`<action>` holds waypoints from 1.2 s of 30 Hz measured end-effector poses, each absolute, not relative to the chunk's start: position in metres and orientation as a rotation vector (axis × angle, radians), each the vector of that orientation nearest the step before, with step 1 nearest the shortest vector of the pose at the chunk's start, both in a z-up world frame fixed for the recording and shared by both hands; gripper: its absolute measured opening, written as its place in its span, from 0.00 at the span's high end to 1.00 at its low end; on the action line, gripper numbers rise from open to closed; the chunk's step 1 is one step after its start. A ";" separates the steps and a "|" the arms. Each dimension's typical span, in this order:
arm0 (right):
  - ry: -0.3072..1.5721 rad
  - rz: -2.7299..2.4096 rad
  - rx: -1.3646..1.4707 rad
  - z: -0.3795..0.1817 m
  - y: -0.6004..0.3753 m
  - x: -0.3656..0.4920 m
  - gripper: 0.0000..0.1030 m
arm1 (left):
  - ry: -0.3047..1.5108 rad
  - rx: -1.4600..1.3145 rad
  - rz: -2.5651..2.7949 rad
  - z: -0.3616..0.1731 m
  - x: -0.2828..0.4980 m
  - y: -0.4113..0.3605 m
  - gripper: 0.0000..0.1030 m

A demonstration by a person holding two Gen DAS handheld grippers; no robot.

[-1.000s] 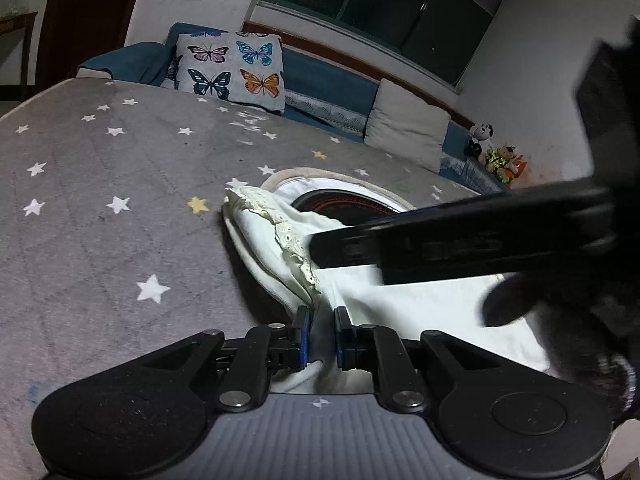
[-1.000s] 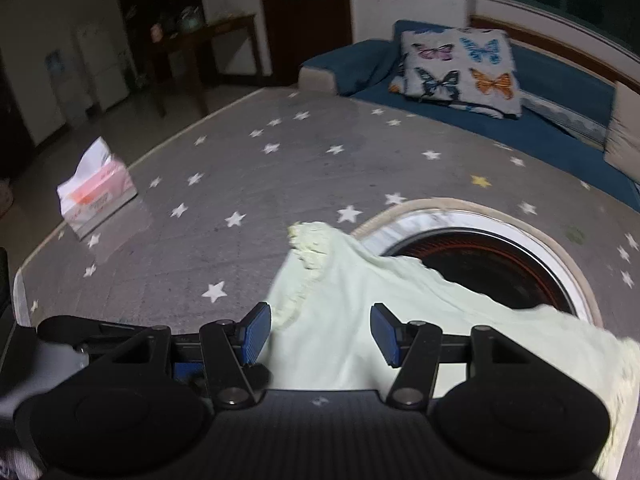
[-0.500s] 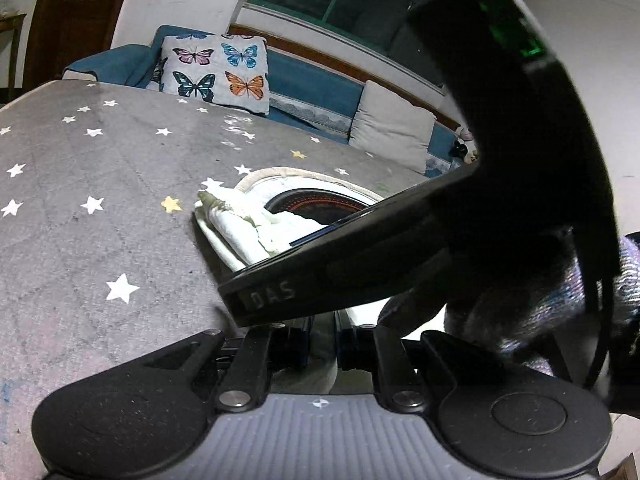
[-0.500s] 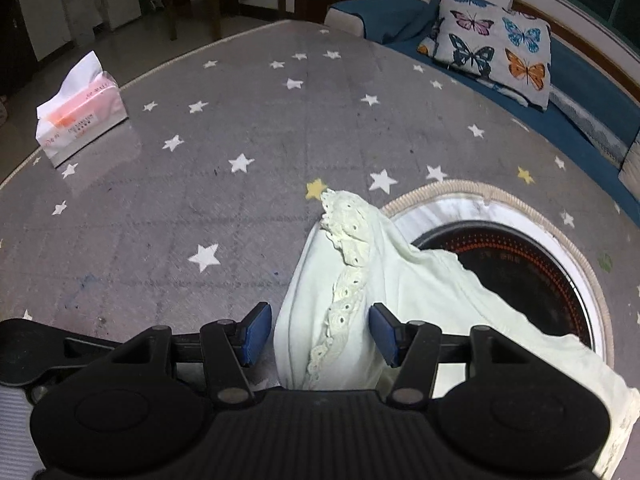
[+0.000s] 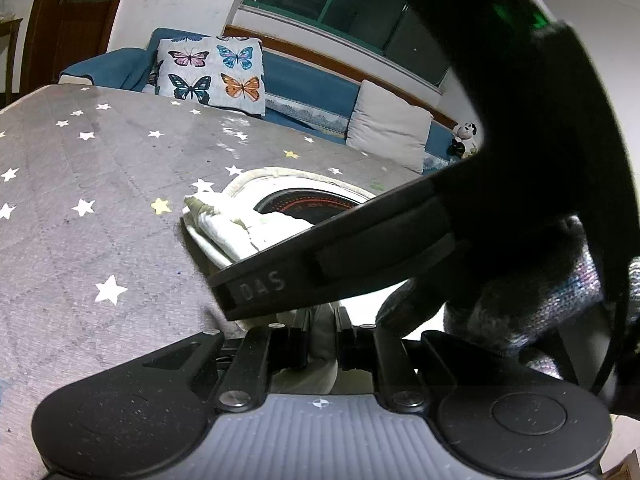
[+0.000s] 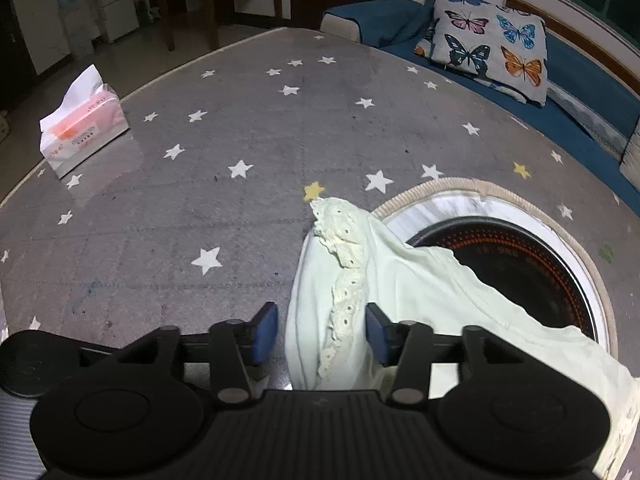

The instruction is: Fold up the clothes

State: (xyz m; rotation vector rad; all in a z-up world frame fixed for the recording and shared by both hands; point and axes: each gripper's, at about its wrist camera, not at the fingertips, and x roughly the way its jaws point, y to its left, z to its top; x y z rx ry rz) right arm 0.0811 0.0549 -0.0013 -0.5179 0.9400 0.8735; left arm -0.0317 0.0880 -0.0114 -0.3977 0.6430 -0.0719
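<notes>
A pale yellow garment [image 6: 400, 280] with a lace-trimmed edge lies on the grey star-patterned table cover [image 6: 200, 200], partly over a round dark hob. My right gripper [image 6: 320, 332] is open, and the folded lace edge runs up between its blue pads without being pinched. In the left wrist view my left gripper [image 5: 322, 344] is shut on a fold of the garment [image 5: 224, 232]. The right gripper's black body [image 5: 360, 248] and a gloved hand [image 5: 540, 300] cross just above it and hide most of the cloth.
A round hob [image 6: 520, 264] with a white rim is set into the table. A pink tissue box [image 6: 84, 128] stands at the far left edge. A blue sofa with a butterfly pillow [image 6: 492, 44] and a grey cushion [image 5: 390, 124] lies beyond the table.
My right gripper has come down over the garment's lace edge, which now lies folded between its pads, and it now blocks the left wrist view. The left gripper has stayed put.
</notes>
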 end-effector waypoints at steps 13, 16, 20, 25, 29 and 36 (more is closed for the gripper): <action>0.936 0.843 -0.559 -0.009 0.055 0.082 0.72 | 0.640 -0.394 -0.090 -0.012 -0.032 0.088 0.84; 0.924 0.834 -0.525 -0.006 0.049 0.083 0.81 | 0.632 -0.390 -0.099 -0.010 -0.034 0.089 0.82; 0.909 0.823 -0.430 -0.001 0.032 0.088 0.86 | 0.614 -0.388 -0.117 -0.004 -0.039 0.090 0.57; 0.906 0.800 -0.282 0.006 0.001 0.098 0.88 | 0.582 -0.377 -0.136 0.004 -0.043 0.086 0.38; 0.903 0.777 -0.170 0.010 -0.029 0.106 0.89 | 0.559 -0.353 -0.146 0.012 -0.045 0.079 0.24; 0.900 0.734 0.018 0.010 -0.092 0.120 0.90 | 0.526 -0.289 -0.166 0.026 -0.043 0.062 0.03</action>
